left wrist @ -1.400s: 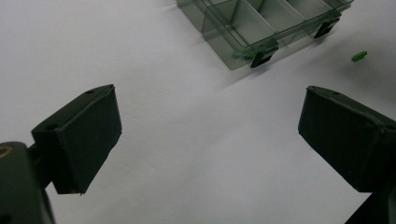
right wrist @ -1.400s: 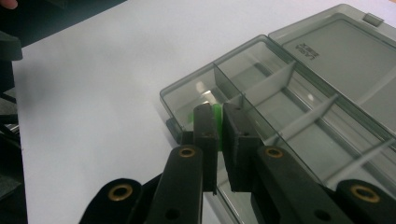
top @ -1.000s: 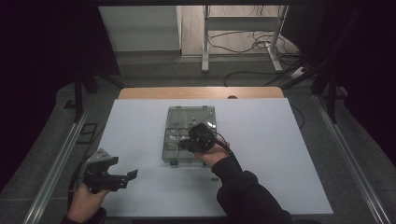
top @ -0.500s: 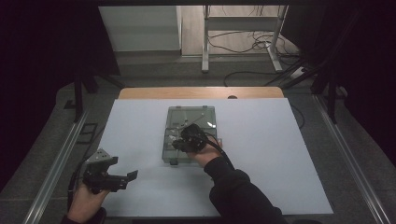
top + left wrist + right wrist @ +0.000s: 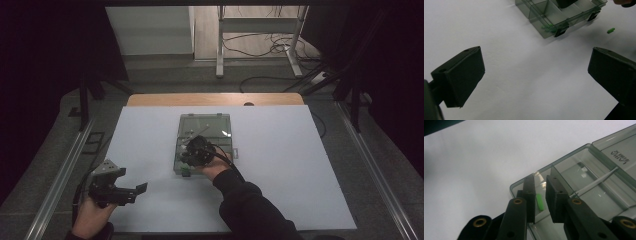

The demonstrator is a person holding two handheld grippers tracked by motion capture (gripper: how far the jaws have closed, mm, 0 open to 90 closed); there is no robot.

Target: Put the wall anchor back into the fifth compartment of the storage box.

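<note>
Spanning the scene: white tabletop. Sitting at its middle: clear compartment box. Resting near the front-left edge: left claw, jaws gaping wide. Hovering over a corner compartment: right claw, just opening, slightly apart, green piece lying loose between.

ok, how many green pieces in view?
2. One piece lies in a corner compartment of the box; the other piece lies on the table just outside the box's near edge. More may be hidden under the hand.
</note>
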